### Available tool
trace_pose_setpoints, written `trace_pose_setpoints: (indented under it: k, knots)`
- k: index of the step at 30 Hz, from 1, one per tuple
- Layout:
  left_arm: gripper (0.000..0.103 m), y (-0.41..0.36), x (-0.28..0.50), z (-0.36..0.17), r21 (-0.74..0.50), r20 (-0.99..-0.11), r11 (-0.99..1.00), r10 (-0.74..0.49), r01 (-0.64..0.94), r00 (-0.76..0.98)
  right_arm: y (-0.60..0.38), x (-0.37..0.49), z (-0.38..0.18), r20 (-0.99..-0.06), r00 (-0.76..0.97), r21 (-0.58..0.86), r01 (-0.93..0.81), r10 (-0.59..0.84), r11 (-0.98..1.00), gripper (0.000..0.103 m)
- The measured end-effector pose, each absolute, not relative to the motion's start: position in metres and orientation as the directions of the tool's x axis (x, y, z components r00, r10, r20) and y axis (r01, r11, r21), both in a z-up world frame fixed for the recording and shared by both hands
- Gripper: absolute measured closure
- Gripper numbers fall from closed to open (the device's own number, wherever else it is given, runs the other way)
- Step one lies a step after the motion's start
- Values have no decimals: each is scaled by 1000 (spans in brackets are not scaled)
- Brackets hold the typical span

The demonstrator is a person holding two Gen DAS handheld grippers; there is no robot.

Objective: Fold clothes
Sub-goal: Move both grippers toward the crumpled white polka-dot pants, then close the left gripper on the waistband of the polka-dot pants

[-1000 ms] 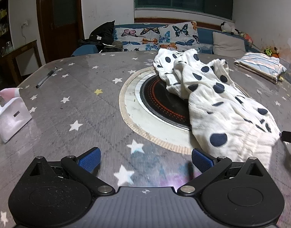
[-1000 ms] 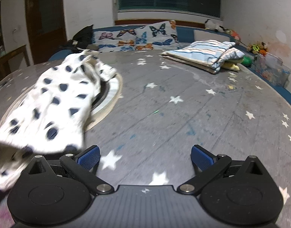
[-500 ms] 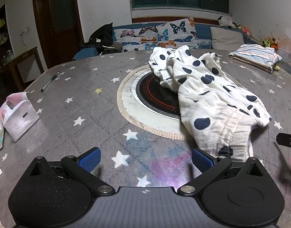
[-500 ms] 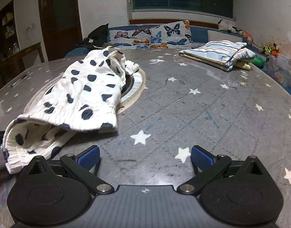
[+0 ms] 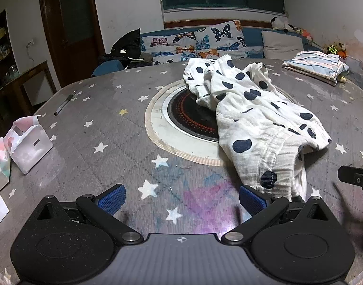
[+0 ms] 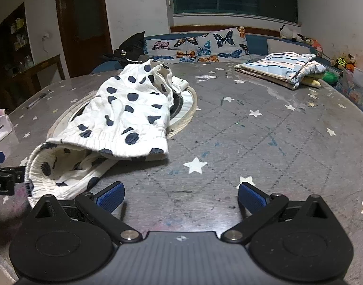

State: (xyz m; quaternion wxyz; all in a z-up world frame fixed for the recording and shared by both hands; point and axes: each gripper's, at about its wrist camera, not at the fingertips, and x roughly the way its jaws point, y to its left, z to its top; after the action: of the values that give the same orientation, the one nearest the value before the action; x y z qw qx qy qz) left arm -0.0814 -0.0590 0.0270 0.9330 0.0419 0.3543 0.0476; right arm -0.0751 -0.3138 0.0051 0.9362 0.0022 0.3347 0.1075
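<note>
A round bench, covered in grey quilted cloth printed with white stars, filled the room before me. At its centre sat a circular black hotplate with red dotted rings, framed by a pale ring and a woven tan border. Across that hotplate lay the task's garment, a pair of white trousers in crinkled cotton with navy polka dots, crumpled and unfolded, its ribbed elastic waistband gaping open toward me at the near edge of the bench. A folded striped cloth rested at the far right rim, well apart from the trousers. A white tissue pack stood at the left, a slim pen beyond it. My left tongs hung with blue ridged pads spread apart, the right pad just beside the waistband. My right tongs were likewise parted and empty, the left pad near the waistband's hem.
</note>
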Motion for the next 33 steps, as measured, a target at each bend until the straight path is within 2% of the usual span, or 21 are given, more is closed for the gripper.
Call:
trace_pose_setpoints:
  k: [33]
  knots:
    - [0, -68, -88, 30, 139, -653, 989, 129, -50, 746, -297, -81, 6, -624, 744, 70, -250, 238, 966, 0]
